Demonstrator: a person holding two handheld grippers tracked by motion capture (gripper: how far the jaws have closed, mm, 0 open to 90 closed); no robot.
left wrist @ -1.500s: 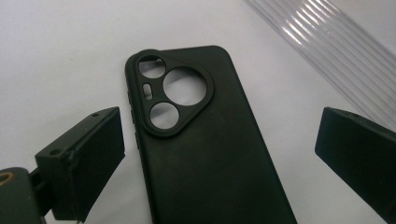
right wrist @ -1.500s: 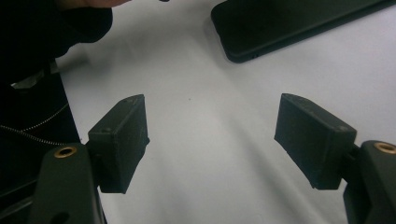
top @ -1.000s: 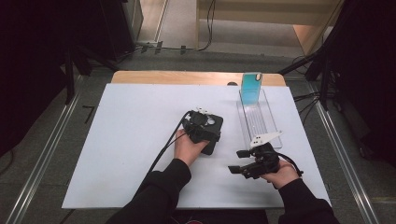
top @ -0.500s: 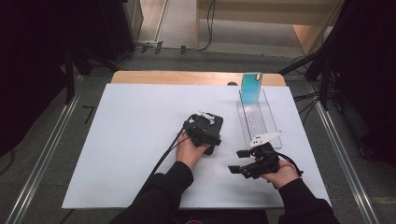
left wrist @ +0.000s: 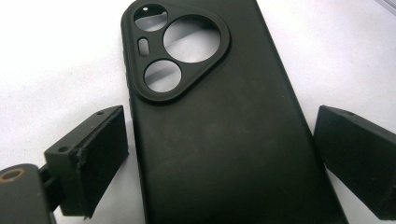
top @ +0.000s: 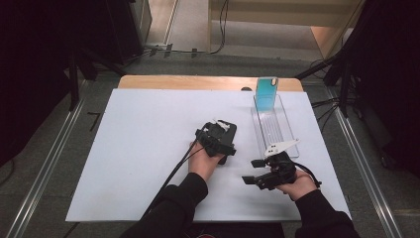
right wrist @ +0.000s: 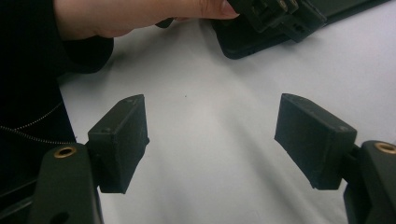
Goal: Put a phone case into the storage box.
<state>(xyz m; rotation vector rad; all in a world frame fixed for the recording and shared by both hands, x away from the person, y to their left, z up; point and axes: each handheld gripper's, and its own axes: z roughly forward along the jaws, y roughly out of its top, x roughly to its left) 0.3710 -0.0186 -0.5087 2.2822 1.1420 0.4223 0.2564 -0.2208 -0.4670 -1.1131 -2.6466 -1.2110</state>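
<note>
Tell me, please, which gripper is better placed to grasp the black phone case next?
Left. The left gripper already straddles the black phone case, jaws open on either side, not yet pressing. The right gripper hangs open over bare white table, with the case farther off.

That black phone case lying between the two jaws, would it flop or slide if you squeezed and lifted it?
The black phone case looks thin and matte, probably rubbery, so it should grip rather than slip. Its open camera cutouts suggest no phone inside, so it is likely light and may flex. Lying flat, it won't roll.
</note>
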